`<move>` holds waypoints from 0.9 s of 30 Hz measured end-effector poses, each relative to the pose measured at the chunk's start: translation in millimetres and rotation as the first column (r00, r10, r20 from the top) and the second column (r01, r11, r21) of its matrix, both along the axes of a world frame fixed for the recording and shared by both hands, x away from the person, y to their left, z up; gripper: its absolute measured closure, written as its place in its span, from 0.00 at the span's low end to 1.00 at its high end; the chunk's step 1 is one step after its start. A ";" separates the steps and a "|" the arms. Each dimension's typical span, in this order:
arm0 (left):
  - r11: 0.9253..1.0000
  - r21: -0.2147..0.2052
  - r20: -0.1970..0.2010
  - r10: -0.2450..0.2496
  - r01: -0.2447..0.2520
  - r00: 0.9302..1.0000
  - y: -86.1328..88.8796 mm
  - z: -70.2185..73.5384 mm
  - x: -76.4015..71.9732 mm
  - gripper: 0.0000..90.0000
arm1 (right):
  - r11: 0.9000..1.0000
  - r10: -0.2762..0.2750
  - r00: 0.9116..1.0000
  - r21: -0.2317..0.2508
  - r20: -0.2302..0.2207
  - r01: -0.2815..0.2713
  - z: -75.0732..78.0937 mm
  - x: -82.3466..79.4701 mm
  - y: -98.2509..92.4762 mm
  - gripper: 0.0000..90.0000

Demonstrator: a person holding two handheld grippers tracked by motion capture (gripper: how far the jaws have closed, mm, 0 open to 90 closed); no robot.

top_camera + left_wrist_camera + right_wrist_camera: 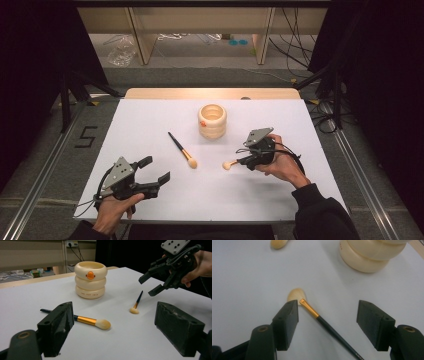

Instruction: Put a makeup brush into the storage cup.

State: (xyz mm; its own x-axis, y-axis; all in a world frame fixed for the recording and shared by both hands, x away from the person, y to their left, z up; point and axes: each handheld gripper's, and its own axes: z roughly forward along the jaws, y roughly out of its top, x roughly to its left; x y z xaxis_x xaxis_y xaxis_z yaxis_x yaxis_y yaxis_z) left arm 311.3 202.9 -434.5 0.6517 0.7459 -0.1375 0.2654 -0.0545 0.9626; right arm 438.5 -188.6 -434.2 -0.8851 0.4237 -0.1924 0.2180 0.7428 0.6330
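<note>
A cream ringed holder (212, 121) with an orange duck mark stands upright at the table's middle back. Two brushes lie flat in front of it: a long one (182, 149) with a black handle, and a short one (230, 164) to its right. My right gripper (242, 156) hovers over the short brush, open. In the right gripper view the brush's dark handle (322, 322) runs between the spread jaws (328, 315), and neither pad touches it. My left gripper (159, 168) rests open and empty near the front left, facing the long brush (87, 320) and the holder (91, 280).
The white table top (150, 125) ends in a wooden strip at the back. Black curtains hang on both sides. Metal rails run along the floor left and right, and cables lie beyond the far right corner.
</note>
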 end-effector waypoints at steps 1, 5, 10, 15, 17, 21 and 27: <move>1.000 0.003 0.003 -0.005 0.005 1.000 0.2 -0.1 0.3 0.17 | 1.000 0.002 1.000 -0.005 0.000 -0.002 -0.2 0.7 0.6 0.39; 1.000 0.006 0.002 -0.007 0.007 1.000 0.3 -0.3 0.3 0.17 | 0.999 0.023 1.000 -0.032 -0.009 -0.024 -2.5 5.1 3.3 0.42; 1.000 0.007 0.000 -0.007 0.007 1.000 0.6 -0.5 0.3 0.17 | 0.997 0.046 0.999 -0.067 -0.021 -0.047 -3.6 9.6 6.1 0.43; 1.000 0.005 -0.002 -0.002 0.002 1.000 0.8 -0.7 0.2 0.17 | 0.994 0.062 0.997 -0.093 -0.036 -0.065 -3.0 14.4 8.0 0.45; 1.000 0.006 -0.002 -0.003 0.003 1.000 1.0 -0.6 0.2 0.17 | 0.992 0.070 0.996 -0.107 -0.048 -0.075 -2.8 16.0 8.4 0.47; 1.000 -0.001 -0.007 -0.002 0.002 1.000 1.3 -0.6 0.0 0.17 | 0.984 0.090 0.994 -0.147 -0.067 -0.099 -3.1 19.7 10.4 0.50; 1.000 0.001 -0.006 -0.003 0.003 1.000 1.6 -0.7 0.0 0.17 | 0.976 0.087 0.991 -0.189 -0.102 -0.105 -5.6 25.1 11.7 0.53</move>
